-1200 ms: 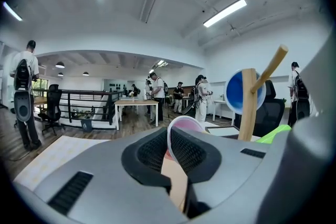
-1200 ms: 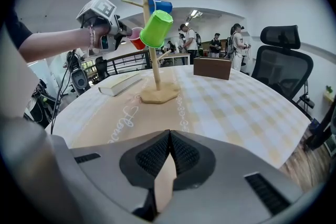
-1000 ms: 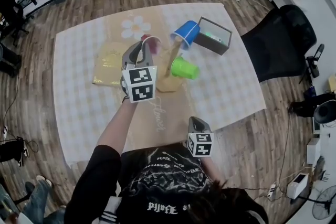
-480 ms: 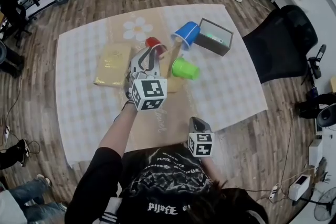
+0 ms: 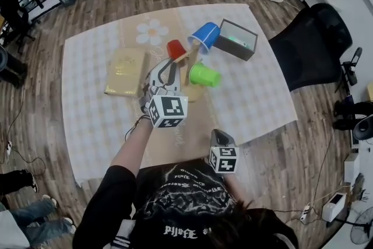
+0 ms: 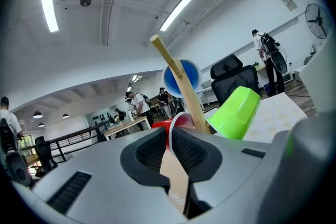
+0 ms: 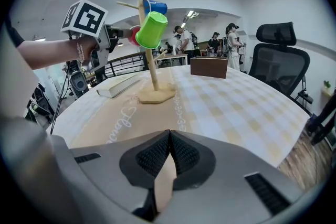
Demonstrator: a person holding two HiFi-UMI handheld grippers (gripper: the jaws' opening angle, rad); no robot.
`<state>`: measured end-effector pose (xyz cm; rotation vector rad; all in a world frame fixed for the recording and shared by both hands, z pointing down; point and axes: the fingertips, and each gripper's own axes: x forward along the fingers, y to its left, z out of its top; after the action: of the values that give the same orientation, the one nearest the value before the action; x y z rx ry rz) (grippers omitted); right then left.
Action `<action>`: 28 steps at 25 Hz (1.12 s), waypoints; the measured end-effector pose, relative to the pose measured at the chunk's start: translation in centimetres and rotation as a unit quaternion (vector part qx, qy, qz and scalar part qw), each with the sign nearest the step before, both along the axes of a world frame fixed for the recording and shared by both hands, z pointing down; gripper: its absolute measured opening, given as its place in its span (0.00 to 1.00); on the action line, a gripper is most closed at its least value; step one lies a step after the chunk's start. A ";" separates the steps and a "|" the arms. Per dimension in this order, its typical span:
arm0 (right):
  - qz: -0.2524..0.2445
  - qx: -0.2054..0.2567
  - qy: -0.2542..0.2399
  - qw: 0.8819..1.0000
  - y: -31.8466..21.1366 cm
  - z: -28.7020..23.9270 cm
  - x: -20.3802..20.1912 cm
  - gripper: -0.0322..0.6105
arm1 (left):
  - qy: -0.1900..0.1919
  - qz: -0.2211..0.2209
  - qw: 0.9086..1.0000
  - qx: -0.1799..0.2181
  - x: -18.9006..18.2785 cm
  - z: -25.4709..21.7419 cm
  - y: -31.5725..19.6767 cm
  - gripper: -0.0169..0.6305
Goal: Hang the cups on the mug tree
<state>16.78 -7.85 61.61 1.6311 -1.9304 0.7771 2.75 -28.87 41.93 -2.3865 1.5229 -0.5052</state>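
Observation:
The wooden mug tree point(image 5: 190, 91) stands mid-table, with a blue cup point(image 5: 205, 37) and a green cup point(image 5: 205, 75) hanging on its pegs. My left gripper point(image 5: 169, 63) is shut on the rim of a red cup point(image 5: 175, 49) and holds it against a peg on the tree's left side. In the left gripper view the red cup point(image 6: 160, 124) sits between the pads of the left gripper point(image 6: 171, 131), behind the slanting tree stick point(image 6: 181, 81). Whether the peg is inside the cup I cannot tell. My right gripper point(image 5: 217, 136) rests shut and empty near the front edge; the right gripper point(image 7: 169, 136) faces the tree point(image 7: 152, 71).
A tan book point(image 5: 124, 71) lies left of the tree. An open brown box point(image 5: 236, 39) stands behind the tree to the right. A black office chair point(image 5: 312, 44) stands off the table's right side. People stand in the room behind.
My left gripper has rolled and shifted right and back toward me, carrying the red cup a little closer to the tree. The right gripper has not moved.

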 end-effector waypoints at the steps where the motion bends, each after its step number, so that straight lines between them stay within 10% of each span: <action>1: 0.000 0.000 0.000 1.000 -0.1 0.1 0.3 0.06 | 0.000 0.002 1.000 -0.002 0.4 0.3 0.0 0.10; 15: -0.014 0.008 -0.010 1.000 -0.1 -0.3 0.0 0.06 | 0.058 0.049 0.997 -0.028 2.3 0.8 1.9 0.14; 28: -0.044 0.091 -0.082 0.991 -1.6 -4.7 -2.0 0.06 | 0.187 0.097 0.970 -0.123 -0.1 1.7 8.9 0.15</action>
<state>14.82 -9.44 56.88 1.6163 -2.2314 0.7377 2.62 -19.96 43.63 -2.9206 1.4066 -0.2175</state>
